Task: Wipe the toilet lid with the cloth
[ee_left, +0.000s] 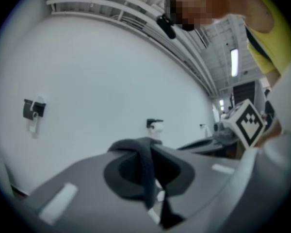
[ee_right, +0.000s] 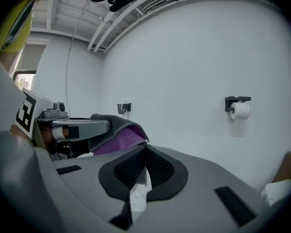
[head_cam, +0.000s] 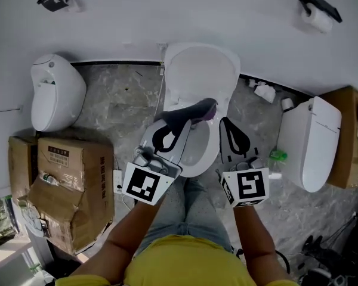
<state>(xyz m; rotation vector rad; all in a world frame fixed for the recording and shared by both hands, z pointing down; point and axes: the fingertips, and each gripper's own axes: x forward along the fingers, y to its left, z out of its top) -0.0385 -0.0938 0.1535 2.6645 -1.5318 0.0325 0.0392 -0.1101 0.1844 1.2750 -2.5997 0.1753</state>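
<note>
cloth in hand, raised lid ahead

your left gripper [head_cam: 180, 123] is clenched on the cloth [head_cam: 196, 110], which sits near the foot of the upright toilet lid [head_cam: 200, 70]; whether it touches yet is unclear. the right gripper [head_cam: 225, 124] is pinched closed on nothing. press the flat of the cloth to the lid rather than the jaw tips. start at the top edge and sweep down in overlapping passes, with the empty gripper held aside, clear of the bowl [head_cam: 197, 154]. only the head view shows the lid and how close the cloth is. the left gripper view shows the dark fold trapped between its jaws. the right gripper view shows the cloth's purple side [ee_right: 119, 139].
</note>
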